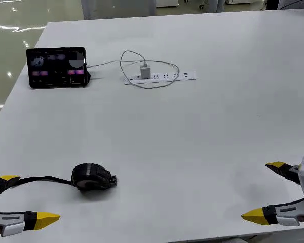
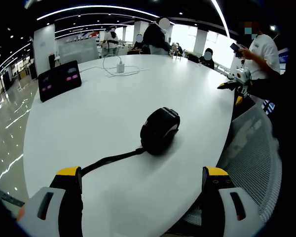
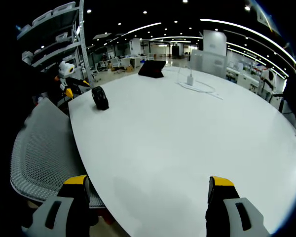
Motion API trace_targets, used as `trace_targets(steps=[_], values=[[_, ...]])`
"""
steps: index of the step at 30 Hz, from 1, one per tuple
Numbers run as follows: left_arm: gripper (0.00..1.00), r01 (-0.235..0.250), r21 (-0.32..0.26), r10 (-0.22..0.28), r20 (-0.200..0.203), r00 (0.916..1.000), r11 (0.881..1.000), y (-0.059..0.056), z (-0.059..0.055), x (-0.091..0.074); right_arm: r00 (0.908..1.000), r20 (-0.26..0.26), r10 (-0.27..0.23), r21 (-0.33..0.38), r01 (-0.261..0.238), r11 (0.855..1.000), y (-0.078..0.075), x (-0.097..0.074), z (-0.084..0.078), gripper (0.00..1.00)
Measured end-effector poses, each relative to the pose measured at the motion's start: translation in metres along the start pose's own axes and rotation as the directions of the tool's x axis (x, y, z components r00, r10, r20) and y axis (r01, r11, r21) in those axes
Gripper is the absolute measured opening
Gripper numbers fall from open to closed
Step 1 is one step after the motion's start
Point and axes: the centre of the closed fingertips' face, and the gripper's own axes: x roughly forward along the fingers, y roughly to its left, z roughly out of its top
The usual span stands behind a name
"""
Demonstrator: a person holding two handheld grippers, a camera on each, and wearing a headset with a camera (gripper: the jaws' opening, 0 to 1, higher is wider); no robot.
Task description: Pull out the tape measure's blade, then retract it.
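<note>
I'm holding my left gripper [image 1: 35, 198] and right gripper [image 1: 257, 190] with jaws apart, the tape measure [image 2: 160, 129] lying on the table [image 1: 192, 131] at 12 o'clock off my left jaws. I'm judging it dense, hard-cased and apt to skid, so I'm favouring a clamp across its flanks. The left gripper view is showing its strap [image 2: 113, 159] trailing toward me; the right gripper view is placing it far off at 10 o'clock.

White table [image 1: 202, 131]; glossy floor [image 1: 10, 30]; ceiling light strips [image 2: 98, 6]; grey mesh chair [image 3: 34, 148].
</note>
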Motion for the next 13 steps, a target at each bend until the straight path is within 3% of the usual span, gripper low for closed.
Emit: trace_targets(steps=[13], values=[[0.99,0.014,0.012,-0.014,0.005,0.9999,1.000,-0.0031,0.0026,0.0033,0.9999,-0.011,-0.004,0.001,0.004,1.000,0.0047,-0.0033,-0.0018,0.99]])
